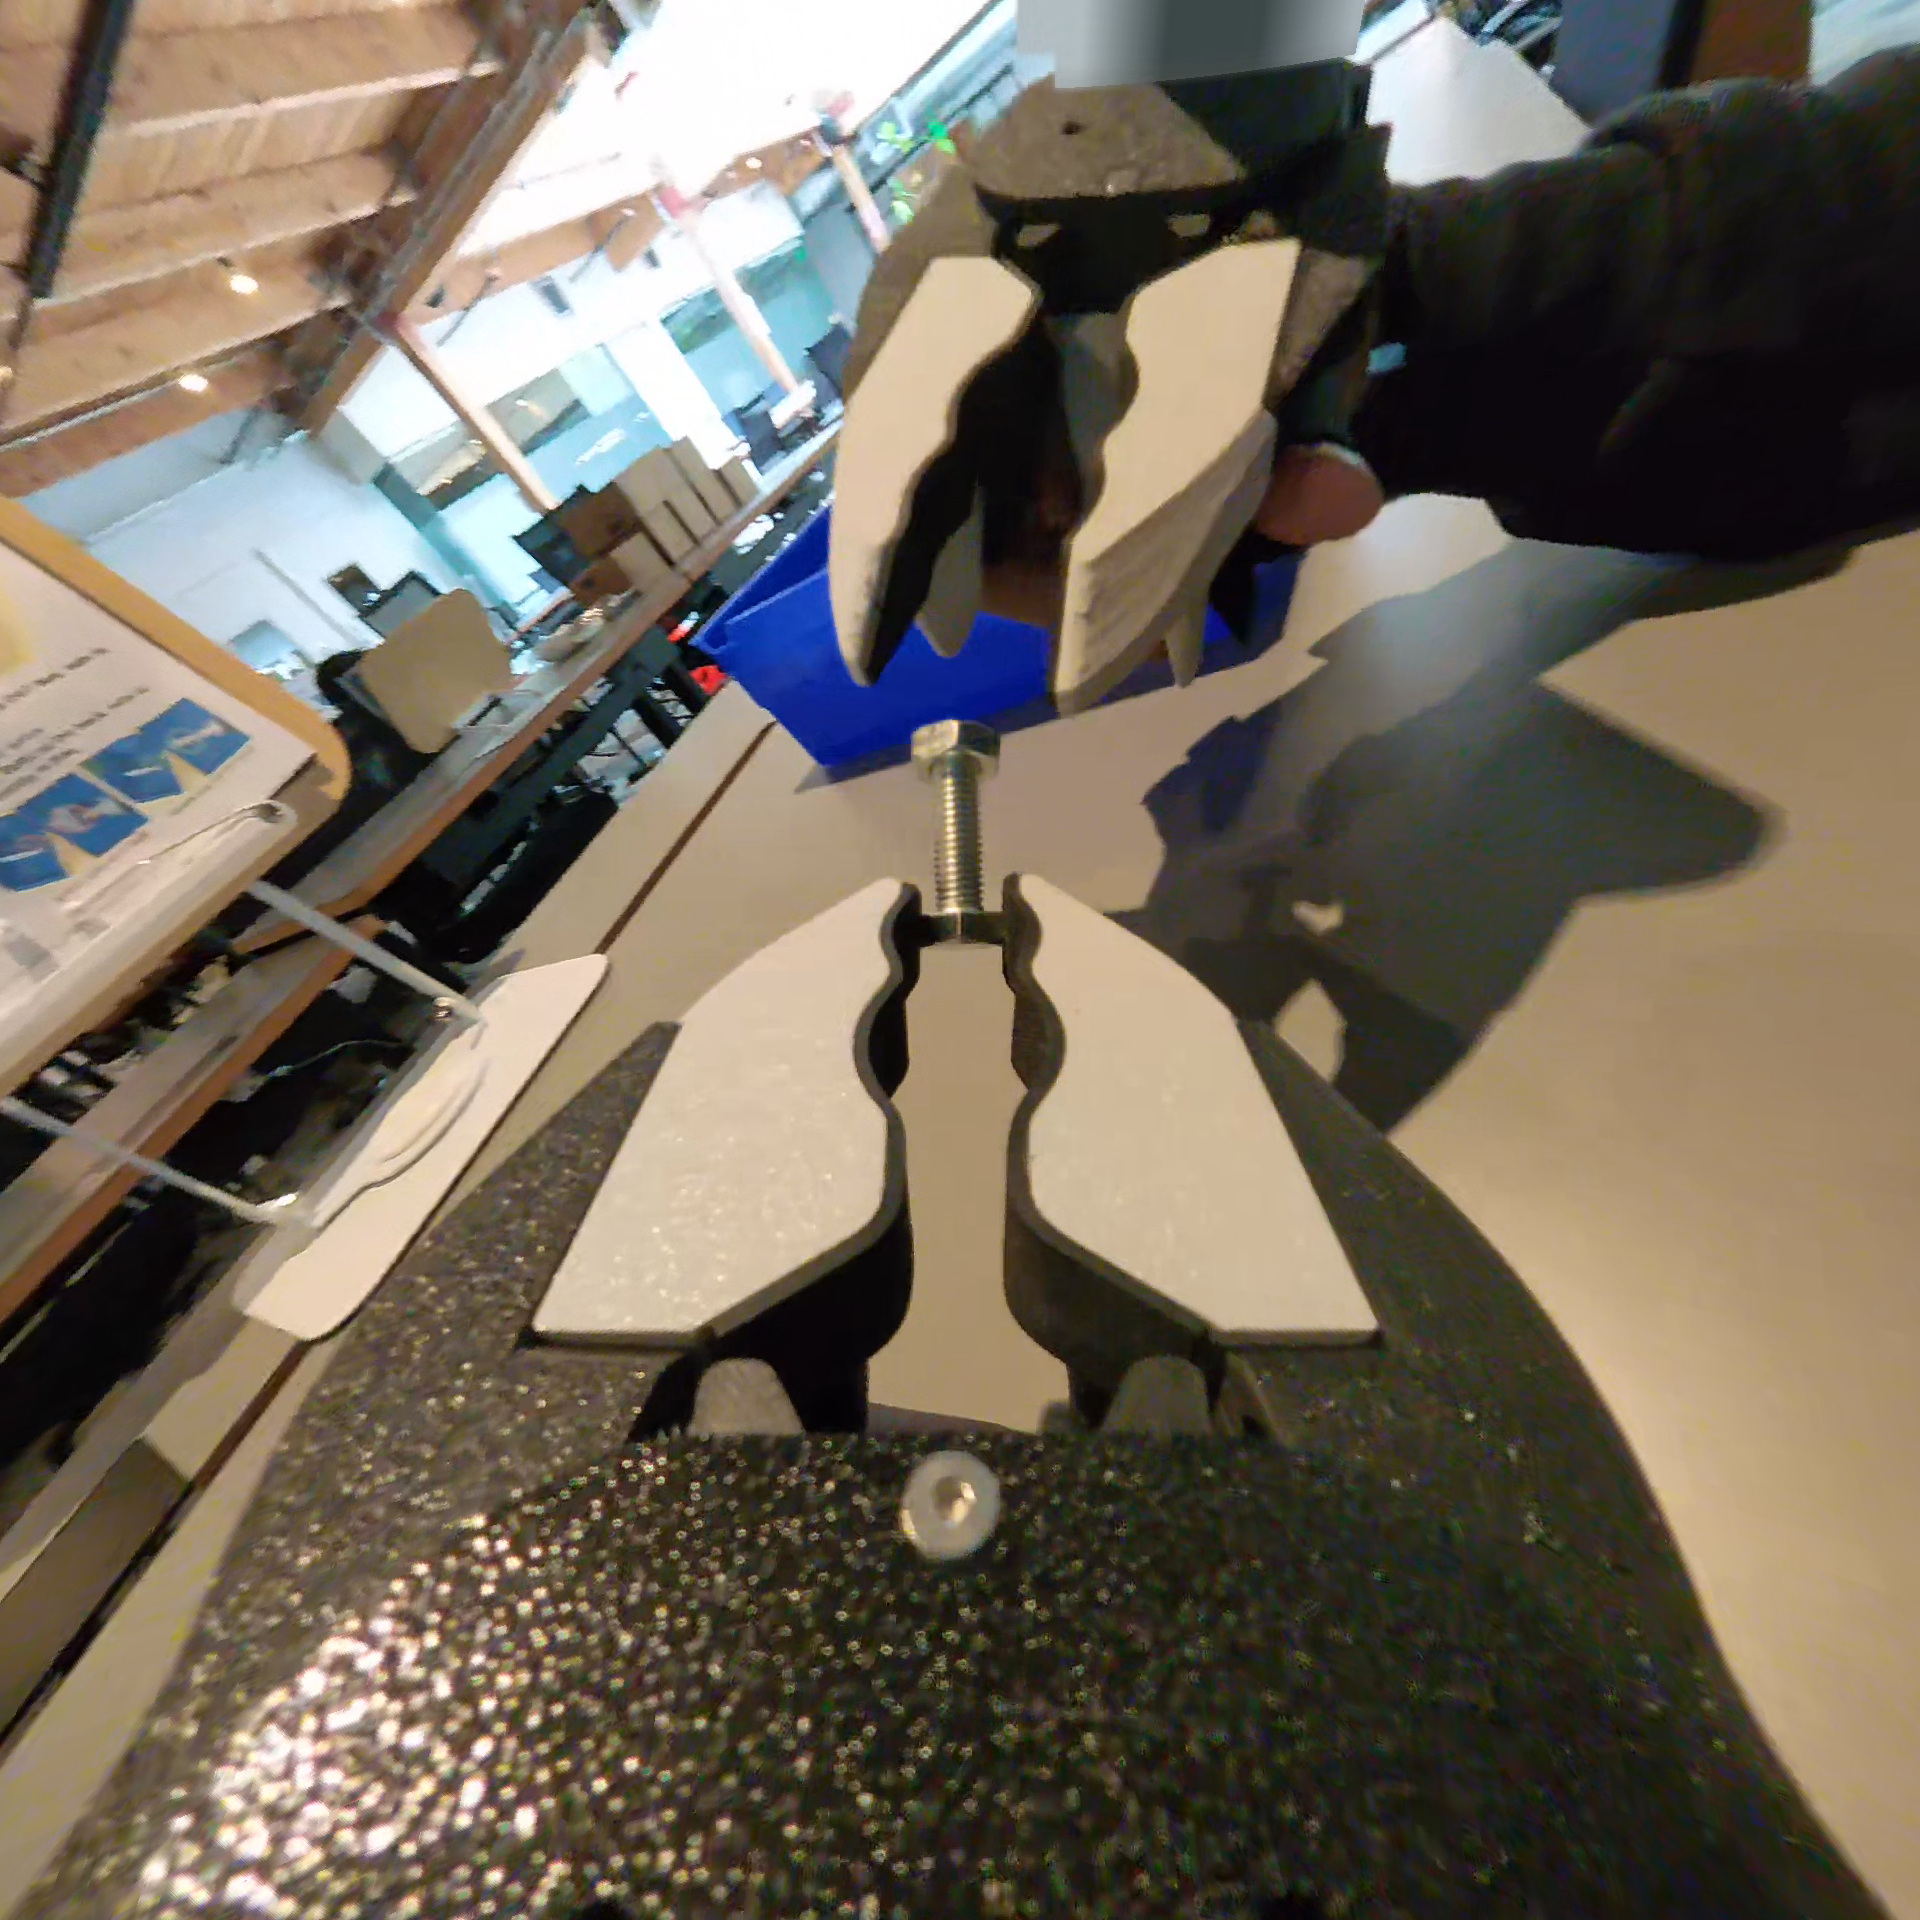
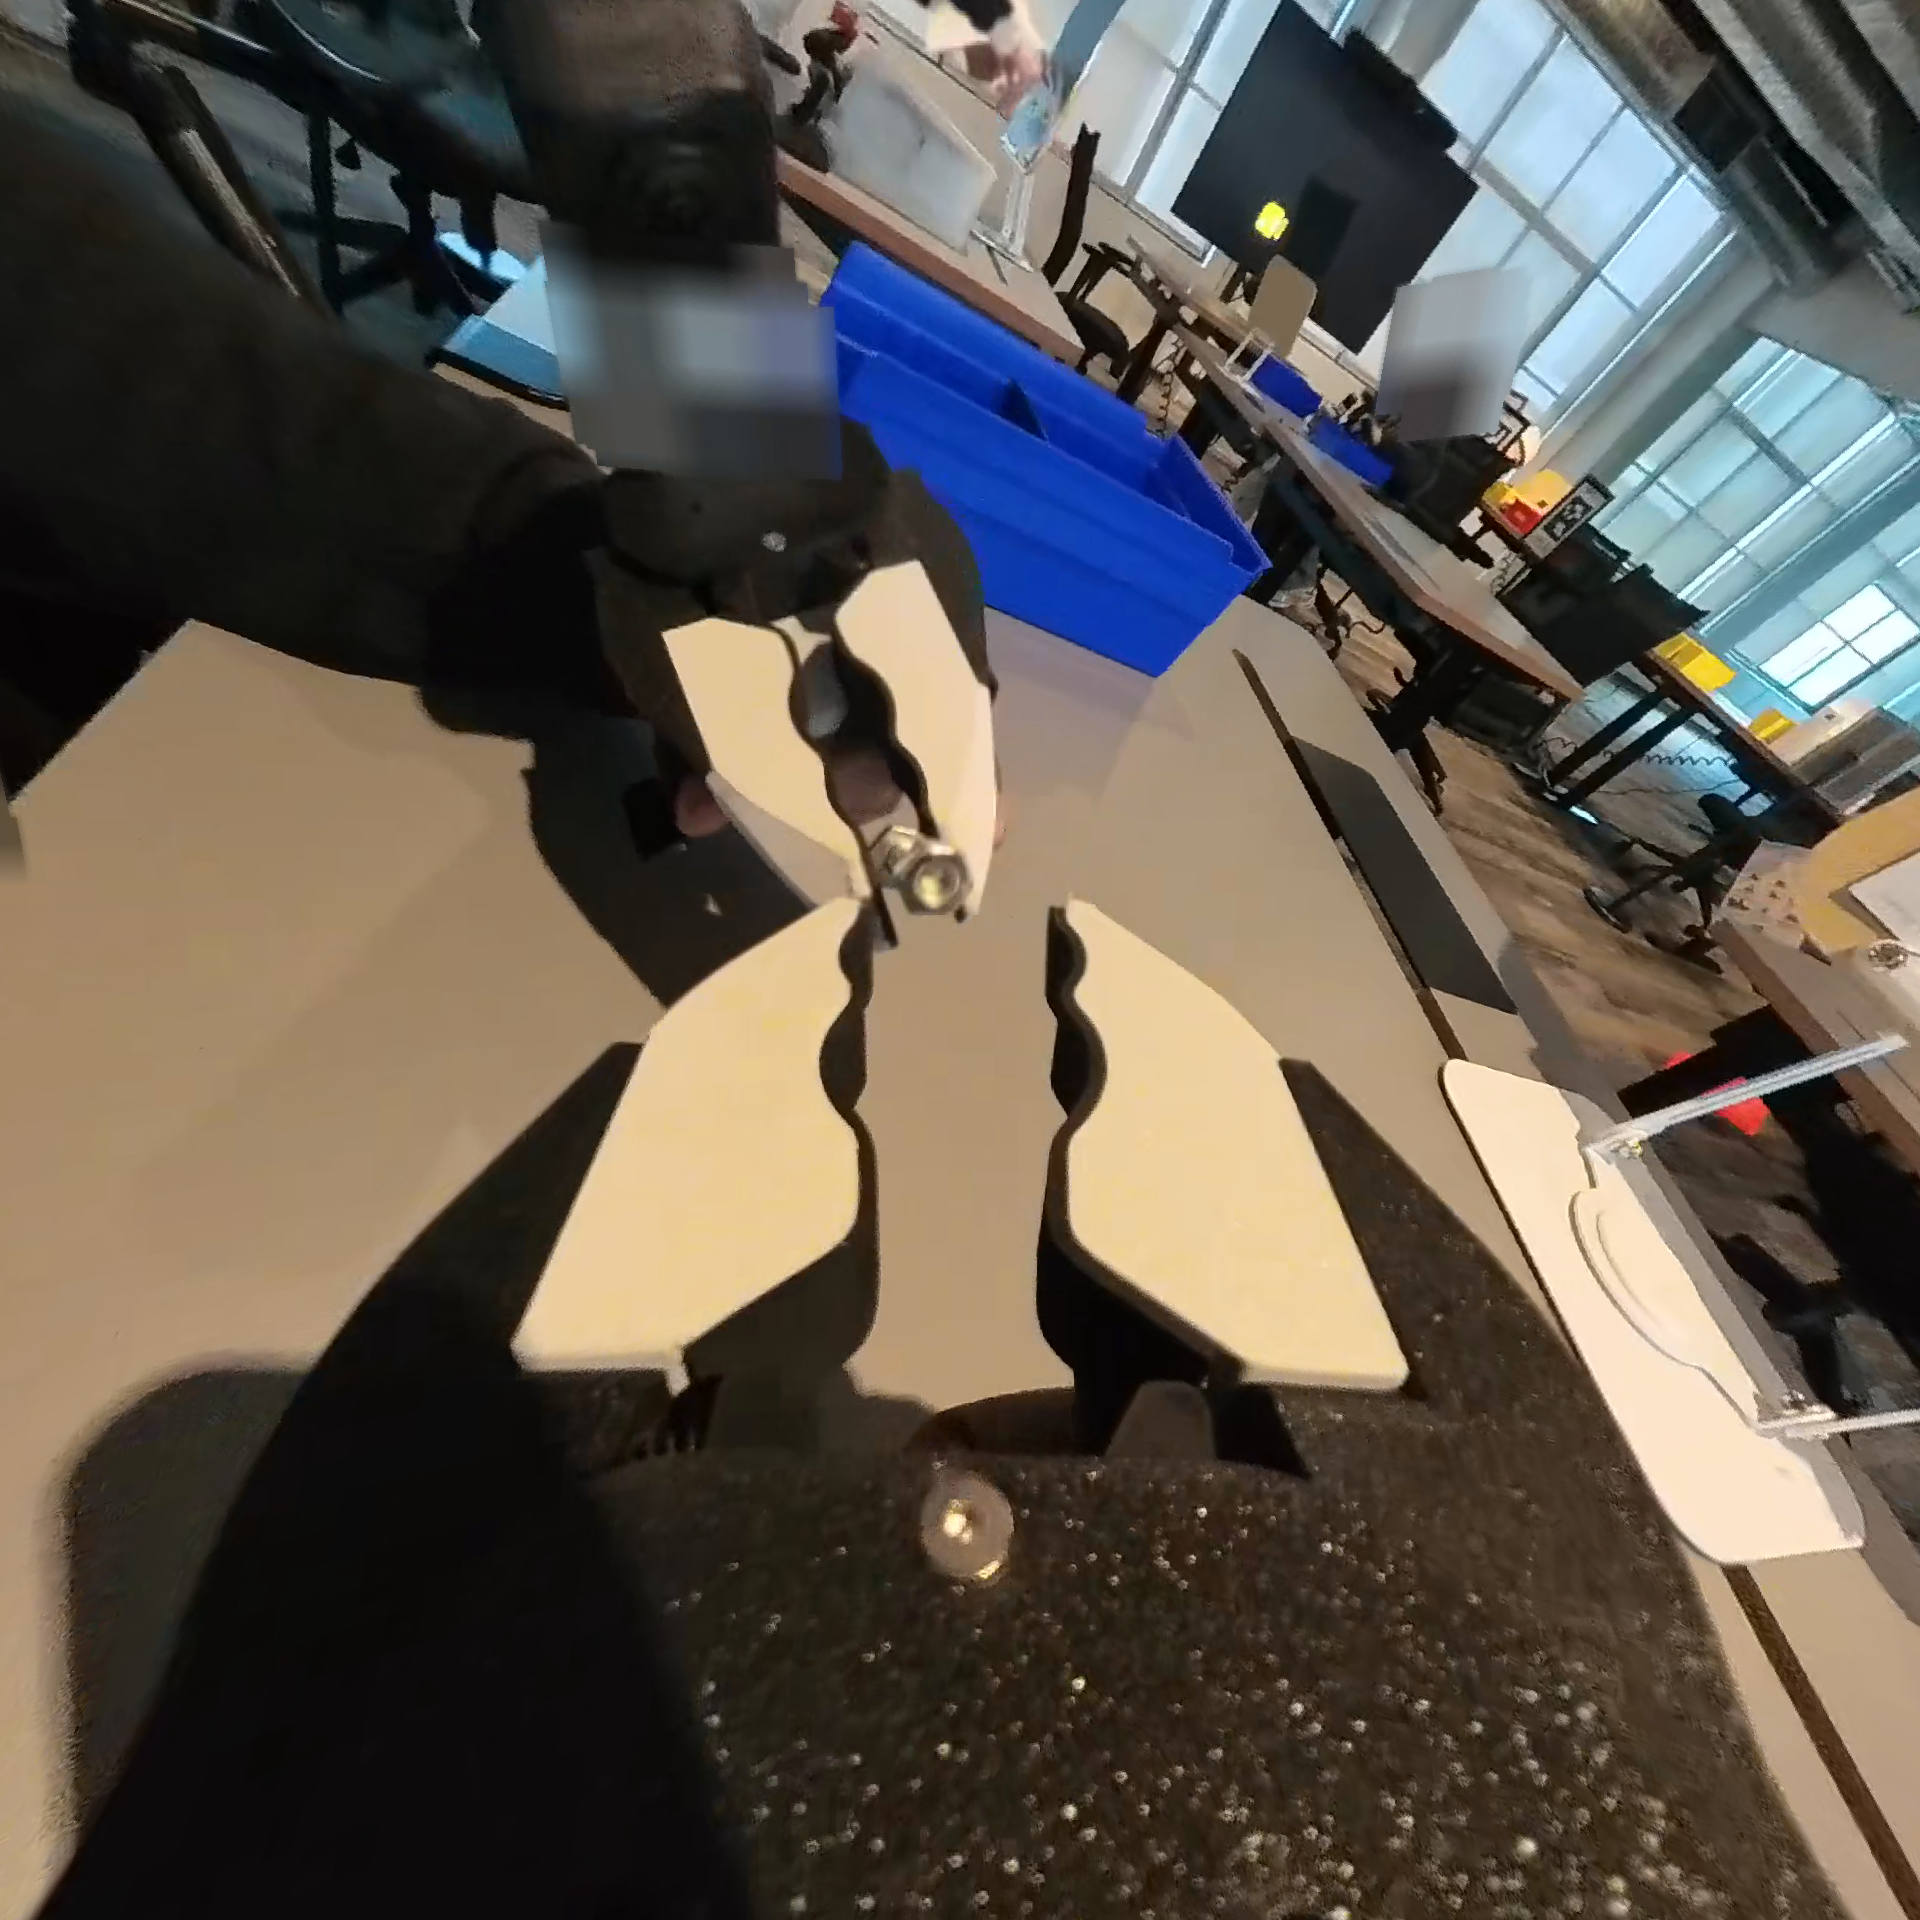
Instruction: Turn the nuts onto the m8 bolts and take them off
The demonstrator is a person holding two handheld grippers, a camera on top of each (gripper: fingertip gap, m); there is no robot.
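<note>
My left gripper (image 1: 961, 916) is shut on a steel nut (image 1: 961, 927) that sits on the thread of an M8 bolt (image 1: 956, 831). The bolt points forward, away from the fingers, with its hex head (image 1: 954, 746) at the far end. My right gripper (image 1: 971, 675) hangs open just above and beyond the bolt head, held by a dark-gloved hand (image 1: 1610, 312). In the right wrist view my right gripper (image 2: 961, 914) is open and empty. The left gripper (image 2: 920, 878) faces it with the bolt head (image 2: 935, 888) end-on, close to the right gripper's left fingertip (image 2: 842, 925).
A blue plastic bin (image 1: 821, 675) (image 2: 1091, 520) stands on the grey table (image 1: 1610, 1091) (image 2: 260, 935) behind the grippers. A white plate on a metal stand (image 1: 416, 1143) (image 2: 1662, 1299) lies at the table edge. A board with instruction sheets (image 1: 104, 779) stands at the left. My two grippers' fingertips are within a few centimetres of each other.
</note>
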